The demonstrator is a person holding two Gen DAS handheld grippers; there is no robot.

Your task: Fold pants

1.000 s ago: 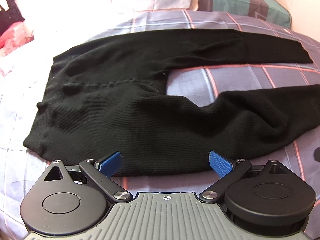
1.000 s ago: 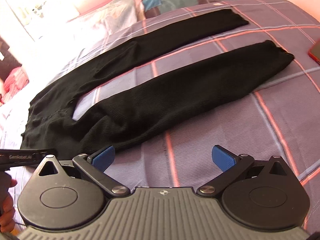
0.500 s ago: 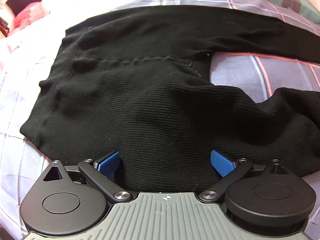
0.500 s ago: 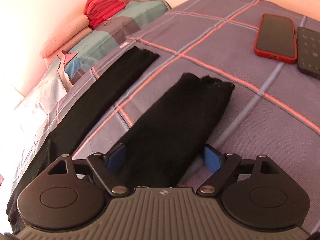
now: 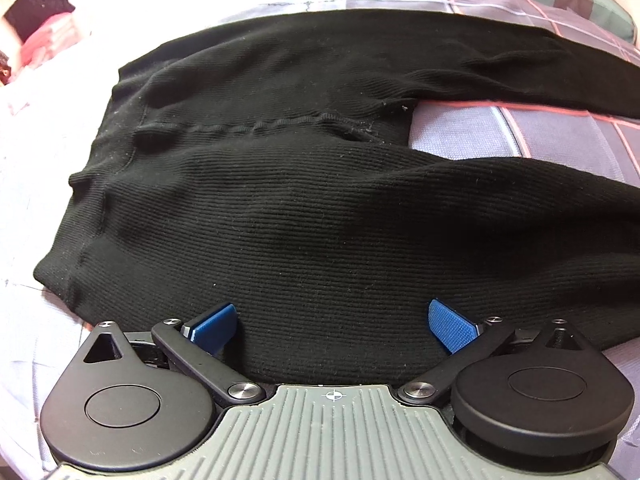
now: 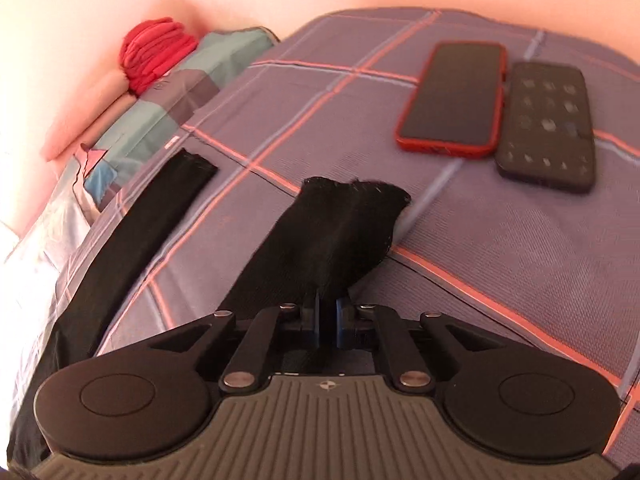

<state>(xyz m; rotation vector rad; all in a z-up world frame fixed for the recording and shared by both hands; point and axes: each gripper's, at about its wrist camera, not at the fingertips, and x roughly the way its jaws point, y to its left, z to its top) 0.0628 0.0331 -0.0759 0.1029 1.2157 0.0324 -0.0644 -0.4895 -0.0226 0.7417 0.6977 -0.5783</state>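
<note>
The right gripper pinches the near leg of ribbed black knit pants spread on the plaid bed, while the left gripper gapes over the hip, leg ends cut off.

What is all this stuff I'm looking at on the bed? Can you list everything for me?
pants: one pair, black, spread flat on the bed, legs apart
bedsheet: one, purple with pink and pale stripes, under everything
red phone: one, dark screen in a red case, on the sheet beyond the pant cuffs
dark phone: one, black, right beside the red one
pillow: one, teal and grey patches, at the bed's far edge
red cloth: one folded bundle, on top of the pillow
left gripper: black with blue pads, jaws open over the pants near the waist
right gripper: black, jaws shut on the near pant leg close to its cuff
</note>
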